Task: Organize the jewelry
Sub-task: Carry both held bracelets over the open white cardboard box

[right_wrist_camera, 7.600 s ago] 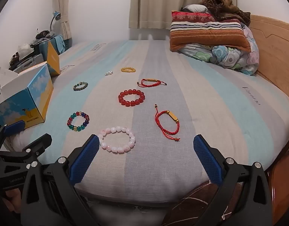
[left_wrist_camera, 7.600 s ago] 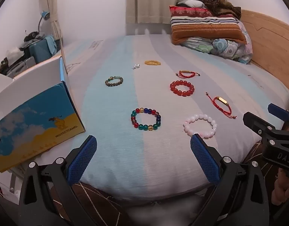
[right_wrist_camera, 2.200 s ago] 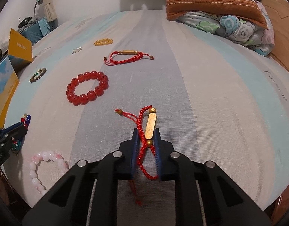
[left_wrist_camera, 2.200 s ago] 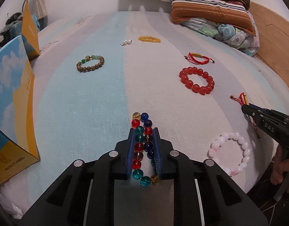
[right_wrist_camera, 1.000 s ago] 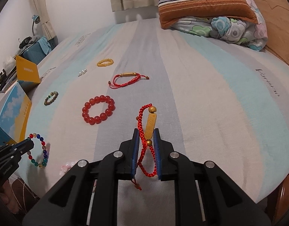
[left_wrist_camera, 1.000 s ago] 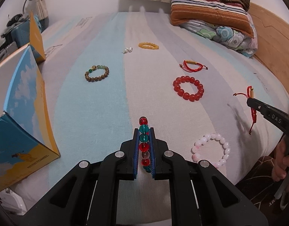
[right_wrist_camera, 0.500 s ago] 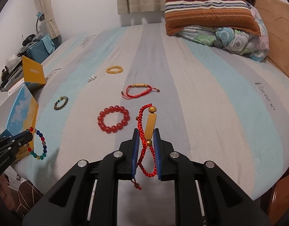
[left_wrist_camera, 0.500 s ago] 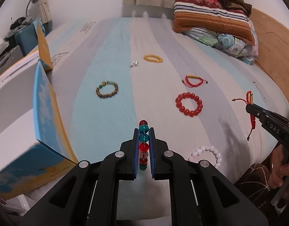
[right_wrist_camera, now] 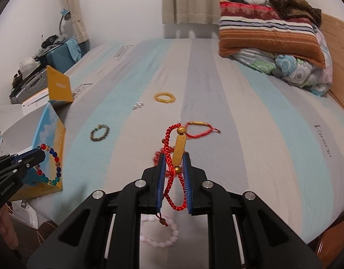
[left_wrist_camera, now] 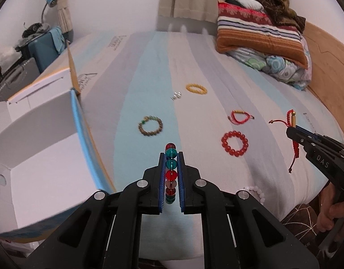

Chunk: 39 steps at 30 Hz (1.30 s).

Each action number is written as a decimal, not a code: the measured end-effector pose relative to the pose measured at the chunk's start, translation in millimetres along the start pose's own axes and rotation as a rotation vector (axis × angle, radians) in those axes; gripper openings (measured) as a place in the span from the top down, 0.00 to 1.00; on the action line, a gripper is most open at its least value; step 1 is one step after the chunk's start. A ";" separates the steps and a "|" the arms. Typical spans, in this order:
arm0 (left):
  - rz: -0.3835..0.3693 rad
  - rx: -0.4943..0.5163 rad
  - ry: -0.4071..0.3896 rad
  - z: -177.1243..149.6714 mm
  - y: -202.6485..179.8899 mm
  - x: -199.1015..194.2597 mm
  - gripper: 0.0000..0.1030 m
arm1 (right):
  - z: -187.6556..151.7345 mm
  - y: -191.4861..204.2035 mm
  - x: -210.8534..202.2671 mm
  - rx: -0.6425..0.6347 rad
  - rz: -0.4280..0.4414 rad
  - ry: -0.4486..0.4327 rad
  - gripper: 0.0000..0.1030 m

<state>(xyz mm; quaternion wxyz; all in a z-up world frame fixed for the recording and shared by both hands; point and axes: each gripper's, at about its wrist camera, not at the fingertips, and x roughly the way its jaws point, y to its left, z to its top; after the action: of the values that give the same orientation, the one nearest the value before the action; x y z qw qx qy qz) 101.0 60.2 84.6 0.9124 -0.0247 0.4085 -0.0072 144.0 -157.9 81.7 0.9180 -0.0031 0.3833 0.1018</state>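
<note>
My left gripper (left_wrist_camera: 171,154) is shut on a multicoloured bead bracelet (left_wrist_camera: 171,174) and holds it in the air just right of the open white box (left_wrist_camera: 37,157). The bracelet also hangs from that gripper in the right wrist view (right_wrist_camera: 51,165). My right gripper (right_wrist_camera: 174,157) is shut on a red cord bracelet with a gold bar (right_wrist_camera: 179,148), lifted above the bed; it also shows in the left wrist view (left_wrist_camera: 291,121). On the bed lie a red bead bracelet (left_wrist_camera: 234,143), a second red cord bracelet (left_wrist_camera: 240,117), a brown bead bracelet (left_wrist_camera: 150,125), a yellow bracelet (left_wrist_camera: 196,88), small pearl earrings (left_wrist_camera: 176,95) and a pink bead bracelet (right_wrist_camera: 159,231).
The box has a blue and yellow outside (right_wrist_camera: 53,139) and an upright flap (right_wrist_camera: 59,87). Striped pillows and bedding (left_wrist_camera: 261,38) lie at the bed's far right by a wooden headboard (left_wrist_camera: 324,51). A teal suitcase (left_wrist_camera: 46,44) and clutter stand at the left.
Both grippers have risen and drawn back with their bracelets. The left gripper has moved closer to the open box, whose white inside now fills the left of its view.
</note>
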 end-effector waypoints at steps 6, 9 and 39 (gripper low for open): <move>0.025 -0.020 -0.017 10.6 21.9 -15.4 0.92 | 17.5 28.3 -5.4 -0.020 0.016 -0.009 0.86; 0.038 -0.037 -0.025 14.8 35.8 -23.0 0.92 | 28.3 44.7 -8.4 -0.030 0.026 -0.014 0.86; 0.262 -0.258 -0.006 -10.7 225.7 -93.1 0.92 | 48.1 275.6 -2.1 -0.247 0.258 -0.012 0.86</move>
<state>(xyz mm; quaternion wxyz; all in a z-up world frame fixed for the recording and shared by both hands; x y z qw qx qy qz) 29.4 288.3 135.4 0.8961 -0.0882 0.4029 0.1640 124.3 115.7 137.1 0.8923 -0.0661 0.3594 0.2651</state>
